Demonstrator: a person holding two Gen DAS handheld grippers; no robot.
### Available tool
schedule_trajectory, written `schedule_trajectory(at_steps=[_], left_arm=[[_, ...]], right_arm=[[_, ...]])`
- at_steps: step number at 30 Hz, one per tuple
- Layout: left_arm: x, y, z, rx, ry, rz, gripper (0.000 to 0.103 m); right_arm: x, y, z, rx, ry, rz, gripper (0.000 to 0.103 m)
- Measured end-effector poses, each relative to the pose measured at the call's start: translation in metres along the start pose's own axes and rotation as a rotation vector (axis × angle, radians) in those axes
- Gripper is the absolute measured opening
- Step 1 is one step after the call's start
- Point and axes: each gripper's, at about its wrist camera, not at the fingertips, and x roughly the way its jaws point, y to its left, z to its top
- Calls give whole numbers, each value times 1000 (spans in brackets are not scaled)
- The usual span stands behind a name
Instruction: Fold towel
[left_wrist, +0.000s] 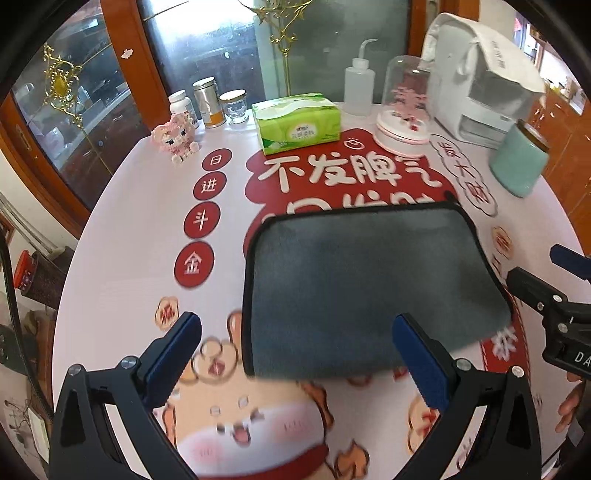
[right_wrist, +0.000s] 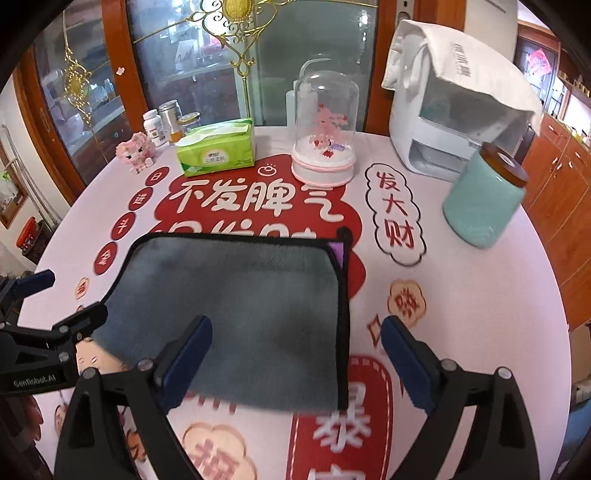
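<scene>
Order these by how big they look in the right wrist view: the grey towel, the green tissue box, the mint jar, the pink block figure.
1. Grey towel, clearly the largest.
2. Mint jar and green tissue box: they look alike in size, and the jar stands nearer the camera, so I do not rank them.
3. Pink block figure, the smallest.

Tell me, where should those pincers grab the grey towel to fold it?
Probably at its two near corners, coming in low from the near side. The towel lies flat with its near edge facing both tools. The left gripper, open, straddles the near-left corner; the right gripper, open, straddles the near-right corner. Each could pinch a corner there.
</scene>
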Motion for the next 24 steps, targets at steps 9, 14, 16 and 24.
schedule_trajectory(at_steps=[9, 14, 16, 24], left_arm=[[-57, -15, -42, 15, -25, -42, 103], [-81, -23, -59, 14, -38, -50, 103], [-90, -26, -66, 8, -49, -41, 103], [-131, -29, -95, -51, -96, -21, 103]], right_arm=[[-50, 1, -37, 8, -13, -2, 95], [-73, -3, -51, 29, -36, -13, 95], [-82, -3, -56, 31, -46, -15, 95], [-124, 1, -87, 14, -95, -14, 95]])
